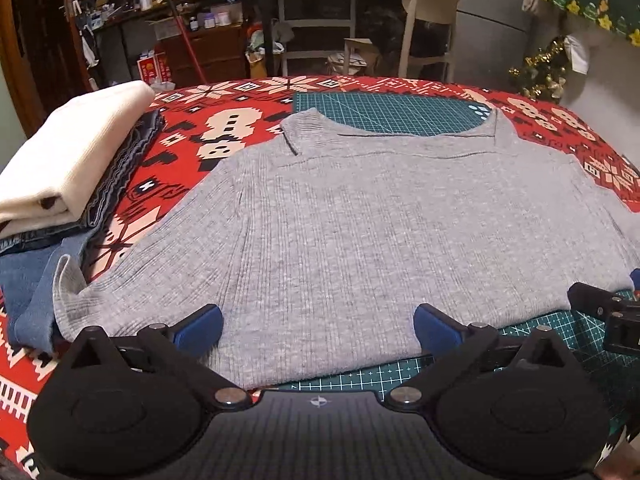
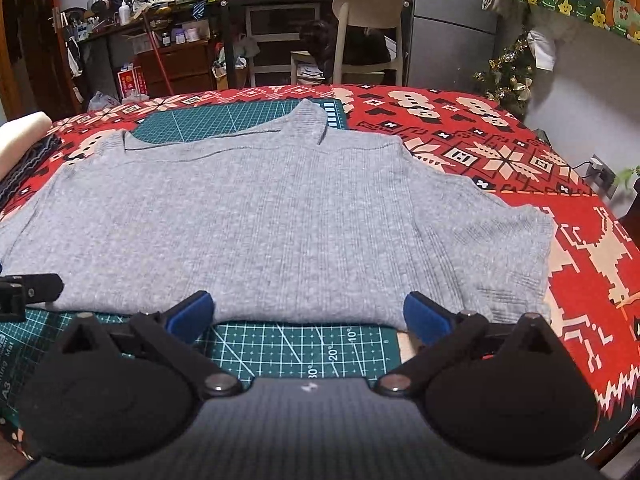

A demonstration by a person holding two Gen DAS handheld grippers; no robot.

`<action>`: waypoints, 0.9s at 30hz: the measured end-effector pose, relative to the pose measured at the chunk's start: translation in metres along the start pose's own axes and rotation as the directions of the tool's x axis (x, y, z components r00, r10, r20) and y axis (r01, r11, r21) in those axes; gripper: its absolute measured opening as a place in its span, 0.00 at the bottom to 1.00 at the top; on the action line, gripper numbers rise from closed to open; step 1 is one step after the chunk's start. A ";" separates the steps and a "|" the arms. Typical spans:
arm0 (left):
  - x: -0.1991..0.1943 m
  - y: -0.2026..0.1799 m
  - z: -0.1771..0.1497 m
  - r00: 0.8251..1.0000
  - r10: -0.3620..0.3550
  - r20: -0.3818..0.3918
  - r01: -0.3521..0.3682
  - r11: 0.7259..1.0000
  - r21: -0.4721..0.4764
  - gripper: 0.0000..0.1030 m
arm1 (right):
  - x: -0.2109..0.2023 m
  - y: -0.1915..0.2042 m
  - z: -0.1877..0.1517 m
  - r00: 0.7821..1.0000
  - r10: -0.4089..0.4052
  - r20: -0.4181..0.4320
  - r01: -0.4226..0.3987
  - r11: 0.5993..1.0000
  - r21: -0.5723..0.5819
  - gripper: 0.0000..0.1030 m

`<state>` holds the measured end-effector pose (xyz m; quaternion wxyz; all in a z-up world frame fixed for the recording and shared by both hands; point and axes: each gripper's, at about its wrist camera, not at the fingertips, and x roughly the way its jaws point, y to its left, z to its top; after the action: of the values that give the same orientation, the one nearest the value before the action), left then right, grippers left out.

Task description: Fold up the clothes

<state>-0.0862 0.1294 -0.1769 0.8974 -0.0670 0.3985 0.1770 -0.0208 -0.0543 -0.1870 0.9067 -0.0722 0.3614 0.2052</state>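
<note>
Left wrist view: the grey sweater [image 1: 360,216] lies flat across mid-frame, collar toward the top, hem at the bottom right by the left gripper [image 1: 318,330], whose jaws are spread wide with nothing pinched.

Right wrist view: same deal, right gripper [image 2: 306,316] gaping at the hem edge over the green cutting mat [image 2: 304,344], so both hands look equally close.

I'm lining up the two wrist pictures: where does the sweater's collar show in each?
Left wrist view: the collar of the grey sweater lies at upper centre, its raised ends left and right of the middle.
Right wrist view: the collar sits upper left of centre, with its raised right end near the middle.
Shared landmark: the green cutting mat, visible through the neck opening in both views.
</note>
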 end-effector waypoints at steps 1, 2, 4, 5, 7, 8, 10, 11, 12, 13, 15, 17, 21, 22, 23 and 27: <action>0.000 0.000 0.000 1.000 0.002 0.001 -0.002 1.000 0.000 1.00 | 0.000 0.000 0.000 1.000 0.000 0.003 0.000 1.000 0.000 0.99; 0.000 -0.001 0.000 1.000 0.003 0.002 -0.003 1.000 0.000 1.00 | -0.001 0.000 -0.001 1.000 0.000 0.006 0.000 1.000 -0.001 0.99; 0.000 -0.001 0.000 1.000 0.003 0.003 -0.003 1.000 0.004 1.00 | -0.001 0.000 -0.001 1.000 0.001 0.008 -0.001 1.000 -0.004 0.99; 0.000 -0.001 0.000 1.000 0.002 0.003 -0.002 1.000 0.006 1.00 | -0.001 0.000 -0.001 1.000 0.001 0.006 -0.001 1.000 -0.005 0.99; 0.000 -0.001 0.001 1.000 0.002 0.002 -0.002 1.000 0.017 1.00 | -0.001 0.001 0.000 1.000 -0.001 0.005 0.001 1.000 -0.007 0.99; 0.000 -0.002 0.001 1.000 0.004 0.002 -0.004 1.000 0.024 1.00 | -0.001 0.001 0.000 1.000 -0.002 0.007 0.002 1.000 -0.007 0.99; -0.001 -0.004 0.001 1.000 0.008 0.005 -0.008 0.999 0.037 1.00 | -0.001 0.001 -0.001 1.000 -0.004 0.011 0.004 1.000 -0.007 0.99; -0.001 -0.004 0.001 1.000 0.010 0.009 -0.010 0.999 0.043 1.00 | -0.001 0.001 -0.001 1.000 -0.003 0.013 0.003 1.000 -0.007 0.99; -0.001 -0.005 0.001 1.000 0.013 0.014 -0.013 0.999 0.050 1.00 | -0.001 0.001 -0.001 1.000 -0.004 0.012 0.004 1.000 -0.008 0.99; -0.002 -0.006 0.000 1.000 0.016 0.021 -0.017 0.998 0.058 1.00 | -0.001 0.001 -0.001 1.000 -0.004 0.013 0.004 1.000 -0.009 0.99; -0.003 -0.008 0.000 0.999 0.025 0.033 -0.027 0.997 0.074 1.00 | -0.001 0.001 -0.002 1.000 -0.003 0.017 0.004 1.000 -0.012 0.99; -0.004 -0.012 -0.002 0.998 0.040 0.048 -0.044 0.995 0.089 1.00 | -0.001 0.001 -0.003 1.000 -0.003 0.024 0.003 1.000 -0.015 0.99; -0.005 -0.020 -0.003 0.993 0.078 0.083 -0.088 0.989 0.116 1.00 | -0.001 0.000 -0.003 1.000 0.001 0.028 -0.001 1.000 -0.012 0.99; -0.006 -0.021 -0.003 0.993 0.083 0.086 -0.093 0.989 0.118 1.00 | -0.001 -0.001 -0.003 1.000 0.002 0.025 -0.001 1.000 -0.012 0.99; -0.006 -0.022 -0.003 0.992 0.087 0.086 -0.097 0.988 0.120 1.00 | -0.001 -0.001 -0.002 1.000 0.003 0.021 -0.003 1.000 -0.014 0.99; -0.011 -0.019 -0.001 0.994 0.066 0.084 -0.074 0.992 0.100 0.94 | -0.009 -0.002 -0.001 0.999 0.007 0.039 -0.006 1.000 -0.022 0.99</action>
<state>-0.0868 0.1081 -0.1702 0.9083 0.0005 0.3727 0.1901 -0.0264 -0.0593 -0.1810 0.9121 -0.0770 0.3416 0.2134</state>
